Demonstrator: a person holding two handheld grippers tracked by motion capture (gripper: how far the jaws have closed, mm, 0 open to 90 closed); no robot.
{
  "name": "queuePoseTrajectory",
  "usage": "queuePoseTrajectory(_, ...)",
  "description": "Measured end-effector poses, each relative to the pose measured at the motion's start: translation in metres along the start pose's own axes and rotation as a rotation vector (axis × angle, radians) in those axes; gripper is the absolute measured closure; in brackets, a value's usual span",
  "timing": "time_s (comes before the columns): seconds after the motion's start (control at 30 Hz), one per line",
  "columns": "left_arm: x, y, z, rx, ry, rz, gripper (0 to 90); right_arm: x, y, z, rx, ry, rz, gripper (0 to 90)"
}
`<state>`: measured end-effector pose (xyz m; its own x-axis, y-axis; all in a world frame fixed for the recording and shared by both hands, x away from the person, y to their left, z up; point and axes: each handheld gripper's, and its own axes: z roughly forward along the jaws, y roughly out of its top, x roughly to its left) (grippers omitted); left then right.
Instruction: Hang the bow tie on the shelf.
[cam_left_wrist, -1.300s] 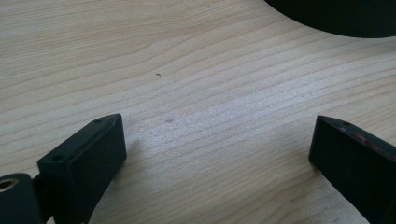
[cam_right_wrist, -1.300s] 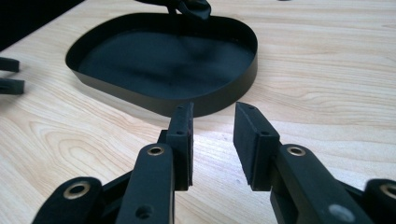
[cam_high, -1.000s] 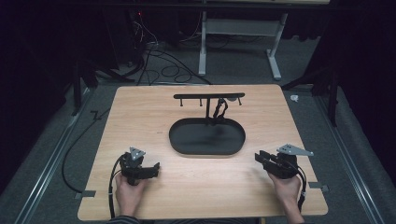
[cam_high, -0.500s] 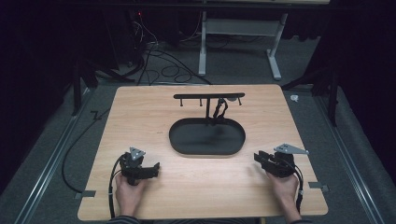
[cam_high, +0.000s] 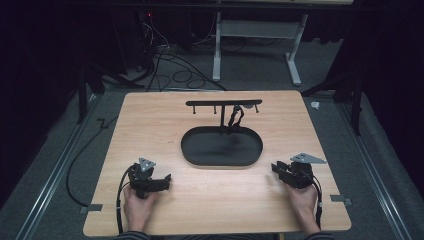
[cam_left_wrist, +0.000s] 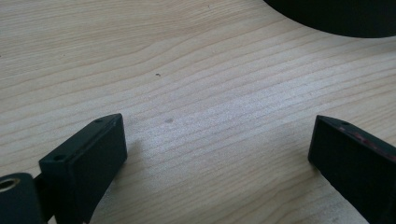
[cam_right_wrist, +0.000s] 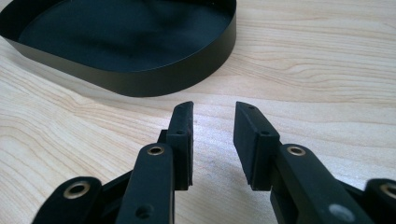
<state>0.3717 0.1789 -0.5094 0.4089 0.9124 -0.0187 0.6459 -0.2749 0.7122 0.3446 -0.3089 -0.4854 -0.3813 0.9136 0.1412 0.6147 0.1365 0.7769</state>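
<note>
Wood table (cam_high: 210, 200) carries an oval black tray (cam_high: 221, 146) at its middle, with a black T-shaped stand (cam_high: 223, 103) rising at the tray's far rim; a small dark thing hangs from the stand's bar, too small to identify. Near the front left corner a hand (cam_high: 137, 207) holds the left gripper (cam_high: 167, 180), jaws spread wide over bare wood, gripping nothing. Toward the front right corner the other hand (cam_high: 303, 202) holds the right gripper (cam_high: 274, 168), jaws parted by a narrow gap, empty, pointing at the tray's near wall (cam_right_wrist: 140, 79) close ahead
</note>
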Motion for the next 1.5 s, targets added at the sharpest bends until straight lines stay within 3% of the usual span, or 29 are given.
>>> queuePoseTrajectory(0.63, 0.000, 0.000, 0.000, 0.001, -0.002, 0.003, 5.1, -0.001, -0.002, 0.007, 0.024, -0.045, -0.020, 69.0)
queuePoseTrajectory(0.8, 0.000, 0.000, 0.000, 0.001, -0.002, 0.002, 5.1, 0.003, -0.003, 0.010, 0.049, -0.071, -0.056, 66.8)
queuePoseTrajectory(0.97, 0.000, 0.000, 0.000, 0.000, -0.003, 0.001, 5.3, 0.005, -0.008, 0.017, 0.066, -0.099, -0.089, 61.5)
queuePoseTrajectory(1.07, 0.000, 0.000, 0.000, 0.001, -0.002, 0.001, 5.3, 0.008, -0.008, 0.018, 0.071, -0.121, -0.112, 51.4)
queuePoseTrajectory(1.17, 0.000, 0.000, 0.000, 0.000, -0.003, 0.001, 5.3, 0.008, -0.008, 0.018, 0.077, -0.105, -0.114, 47.8)
queuePoseTrajectory(1.5, 0.000, 0.000, 0.000, 0.000, -0.002, 0.001, 5.4, 0.008, -0.008, 0.018, 0.078, -0.102, -0.115, 47.6)
